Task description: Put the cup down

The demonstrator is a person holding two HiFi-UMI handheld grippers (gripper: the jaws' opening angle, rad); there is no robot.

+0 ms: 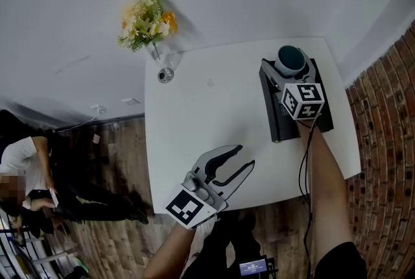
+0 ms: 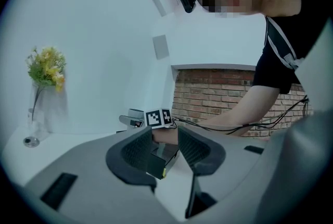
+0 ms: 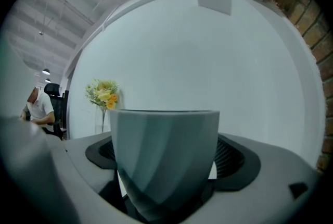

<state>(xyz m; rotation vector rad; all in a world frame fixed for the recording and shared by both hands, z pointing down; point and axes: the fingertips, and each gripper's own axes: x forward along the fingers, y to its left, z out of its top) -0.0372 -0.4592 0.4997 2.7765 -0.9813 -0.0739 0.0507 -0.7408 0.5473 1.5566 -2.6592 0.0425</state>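
Observation:
A grey-blue cup (image 1: 292, 58) sits upright at the far end of a black box (image 1: 280, 122) on the right side of the white table (image 1: 207, 122). My right gripper (image 1: 290, 65) reaches over the box with a jaw on either side of the cup. In the right gripper view the cup (image 3: 165, 155) fills the space between the wide-set jaws, and thin gaps show beside its lower part. Its base is hidden, so I cannot tell whether it rests on the box. My left gripper (image 1: 246, 157) hovers open over the table's near edge, holding nothing.
A glass vase of yellow flowers (image 1: 148, 24) stands at the table's far left corner. A brick wall (image 1: 389, 115) runs along the right. A person sits at the far left (image 1: 26, 167) on the wooden floor side.

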